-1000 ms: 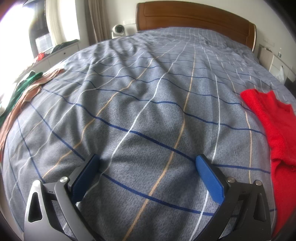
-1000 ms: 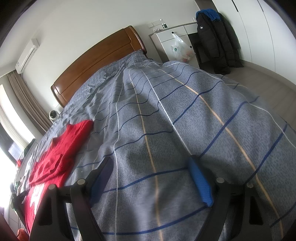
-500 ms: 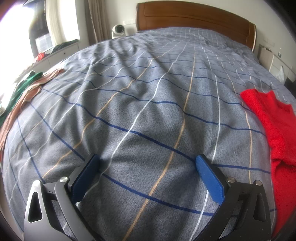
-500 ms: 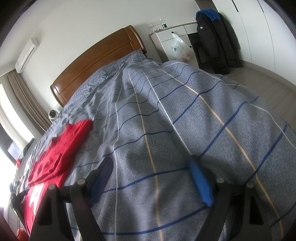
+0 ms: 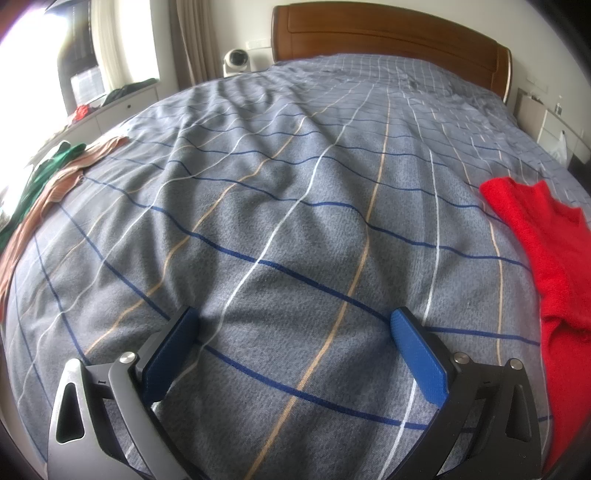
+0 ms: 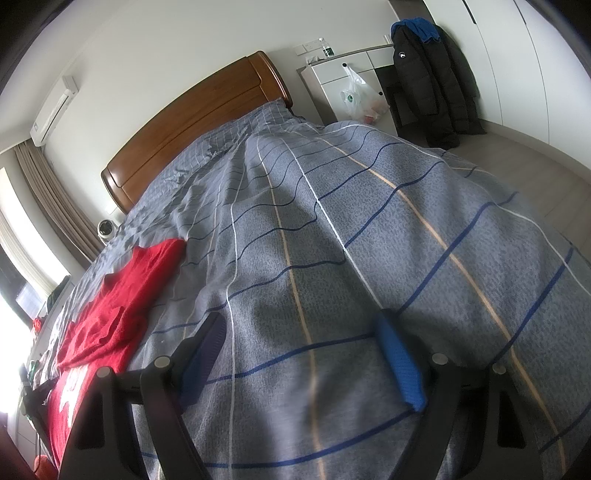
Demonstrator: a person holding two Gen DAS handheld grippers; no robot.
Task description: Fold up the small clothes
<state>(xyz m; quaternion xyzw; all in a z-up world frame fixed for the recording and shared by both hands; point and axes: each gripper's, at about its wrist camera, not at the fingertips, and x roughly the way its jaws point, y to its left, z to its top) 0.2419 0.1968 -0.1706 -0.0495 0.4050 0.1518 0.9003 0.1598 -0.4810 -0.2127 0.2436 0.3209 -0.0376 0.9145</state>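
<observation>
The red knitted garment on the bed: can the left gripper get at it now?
Probably yes. The red knitted garment lies flat on the grey checked bedcover, to the right of the open left gripper, with only bare cover between them.

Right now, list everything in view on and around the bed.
bedspread: one, grey checked, covers bed
headboard: one, brown wood, far end
red garment: one, red, on bedspread, right in left view
tan garment: one, tan, bed's left edge
green garment: one, green, beside the tan
black coat: one, hanging by cabinet
plastic bag: one, white, on cabinet
left gripper: blue fingers, open
right gripper: blue fingers, open
</observation>
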